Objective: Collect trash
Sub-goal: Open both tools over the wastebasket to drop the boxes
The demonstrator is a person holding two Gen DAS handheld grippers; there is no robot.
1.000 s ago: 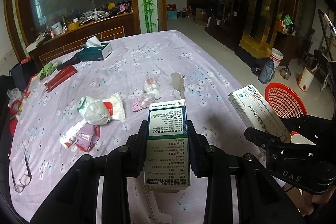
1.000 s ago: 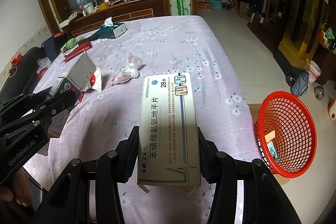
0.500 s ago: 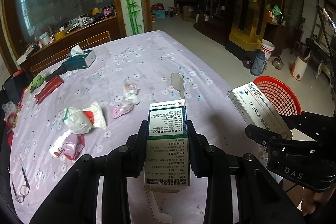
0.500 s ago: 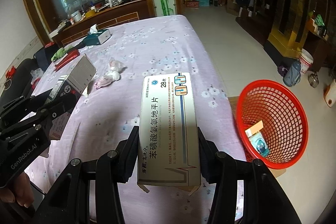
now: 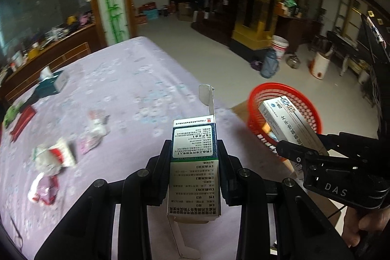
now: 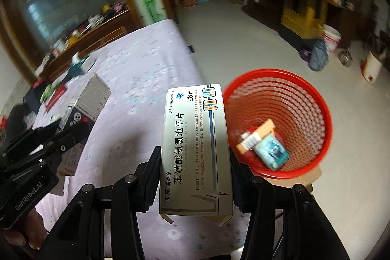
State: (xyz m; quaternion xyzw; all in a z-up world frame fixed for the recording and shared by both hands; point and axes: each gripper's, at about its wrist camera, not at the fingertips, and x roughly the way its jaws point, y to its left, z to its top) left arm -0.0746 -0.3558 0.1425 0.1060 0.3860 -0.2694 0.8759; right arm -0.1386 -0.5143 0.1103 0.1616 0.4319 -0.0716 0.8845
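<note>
My left gripper [image 5: 193, 155] is shut on a green-and-white medicine box [image 5: 193, 162] with its top flap open, held over the table's near right corner. My right gripper [image 6: 195, 157] is shut on a long silver tablet box [image 6: 196, 145], held just left of the red mesh basket [image 6: 314, 94] on the floor. That basket holds an orange-and-white box [image 6: 253, 138] and a blue packet [image 6: 273, 150]. In the left wrist view the silver tablet box [image 5: 290, 123] hangs in front of the red basket [image 5: 258, 94]. Crumpled wrappers [image 5: 52, 157] lie on the purple tablecloth [image 5: 126, 79].
A teal tissue box [image 5: 52, 83] and red and green items [image 5: 19, 116] sit at the table's far left. On the floor beyond the basket stand a white bucket [image 5: 280, 45], a blue bottle [image 5: 269, 65] and a kettle [image 5: 292, 61]. A cardboard sheet [image 6: 302, 178] lies under the basket.
Both grippers have swung right toward the red basket, each still holding its box. The basket now fills more of the right wrist view, and the table litter has slid left.
</note>
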